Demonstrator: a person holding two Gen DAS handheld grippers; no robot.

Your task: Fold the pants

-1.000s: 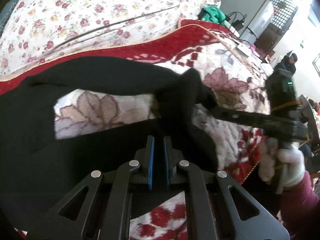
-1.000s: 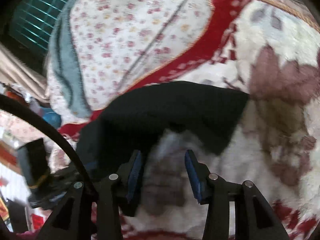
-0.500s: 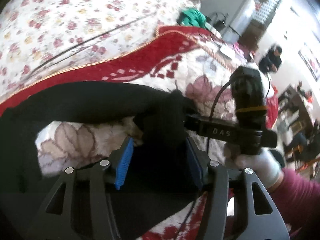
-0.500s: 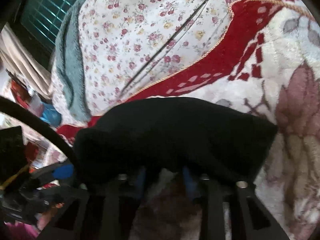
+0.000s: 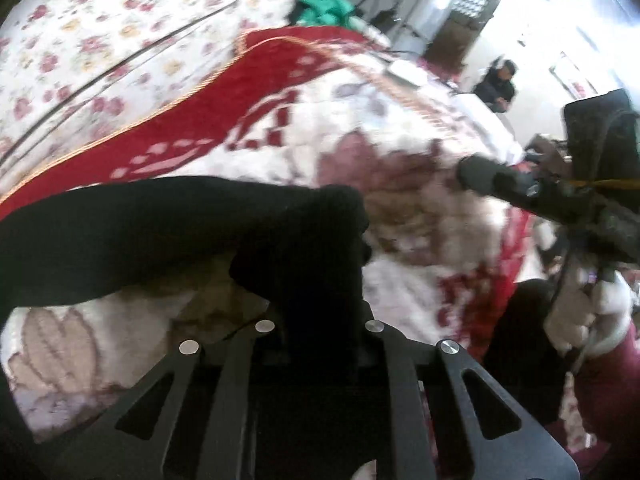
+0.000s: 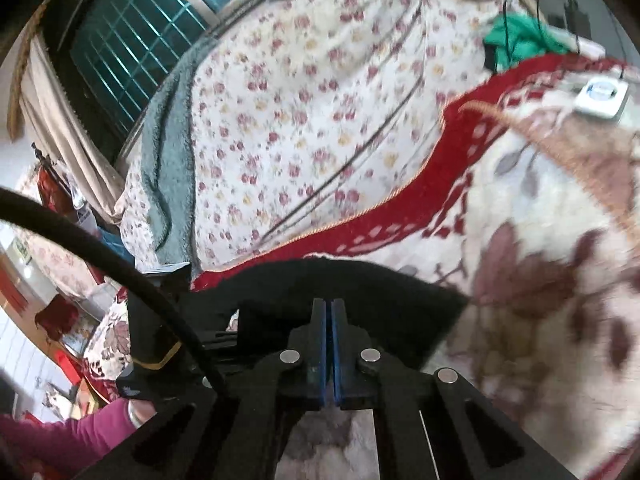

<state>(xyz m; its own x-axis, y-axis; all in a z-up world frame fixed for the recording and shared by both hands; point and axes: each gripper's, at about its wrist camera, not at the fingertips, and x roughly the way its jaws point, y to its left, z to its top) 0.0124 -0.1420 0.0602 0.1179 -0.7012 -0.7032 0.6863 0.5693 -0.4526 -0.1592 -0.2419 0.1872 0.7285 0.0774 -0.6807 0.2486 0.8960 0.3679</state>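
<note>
Black pants on floral blanket

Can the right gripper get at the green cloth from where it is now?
Probably not: the right gripper is shut, with the black pants right at its tips, and the green cloth lies far across the bed.

Beyond the black pants, the plush red-and-cream blanket lay bare and open to a gripper, as did the flowered sheet farther back on the bed. At the blanket's far edge a white device, a green cloth and dark cables narrowed the way. On the right of the left wrist view, the right gripper and its gloved hand crowded that side.
</note>
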